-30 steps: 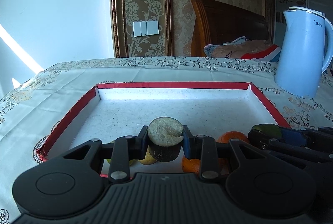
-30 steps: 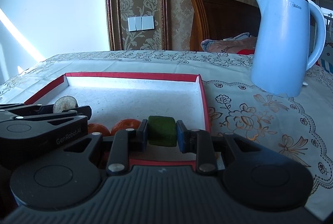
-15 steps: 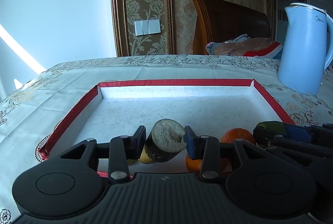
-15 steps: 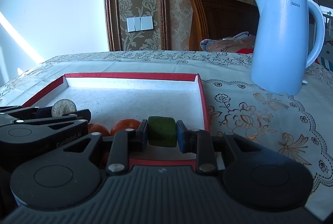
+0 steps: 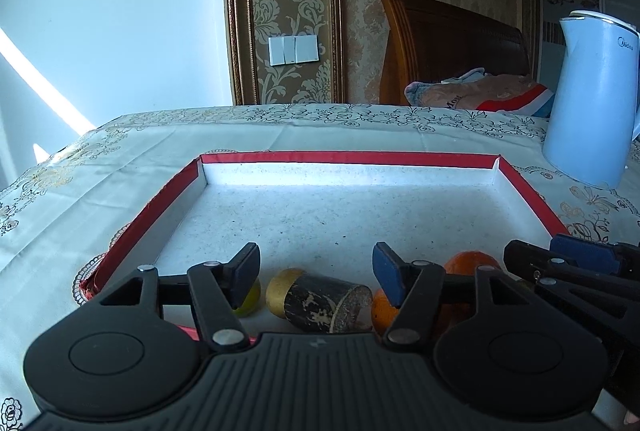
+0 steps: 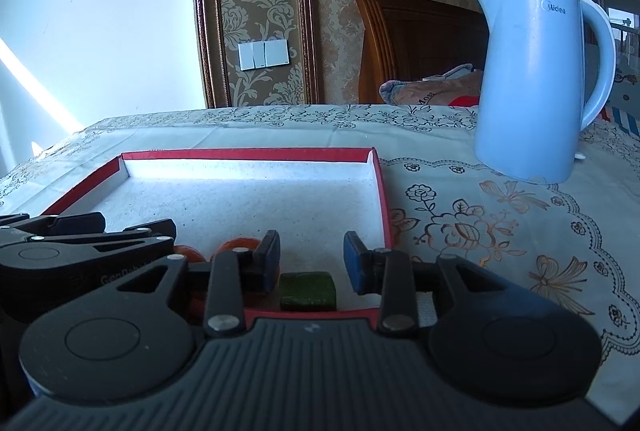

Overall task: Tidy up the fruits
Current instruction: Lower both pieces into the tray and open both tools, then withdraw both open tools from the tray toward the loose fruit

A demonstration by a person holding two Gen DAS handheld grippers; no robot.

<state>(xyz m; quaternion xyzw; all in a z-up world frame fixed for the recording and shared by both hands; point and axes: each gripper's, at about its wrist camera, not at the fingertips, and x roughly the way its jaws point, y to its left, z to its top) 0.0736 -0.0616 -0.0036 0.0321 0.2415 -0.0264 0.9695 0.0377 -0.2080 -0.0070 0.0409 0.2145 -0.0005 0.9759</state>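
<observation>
The left gripper (image 5: 316, 267) is opening, fingers spread; the dark fruit piece (image 5: 326, 305) lies free in the red tray (image 5: 136, 227). Only the right view shows the green block (image 6: 307, 291), lying loose under the right gripper (image 6: 311, 255), which is opening.

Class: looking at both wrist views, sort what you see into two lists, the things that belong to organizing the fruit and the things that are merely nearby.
Part of the job:
red-rimmed tray
dark cut piece
green block
oranges
yellow-green fruit
left gripper, jaws opening
right gripper, jaws opening

Just nearby:
blue kettle
tablecloth
wall switch
</observation>
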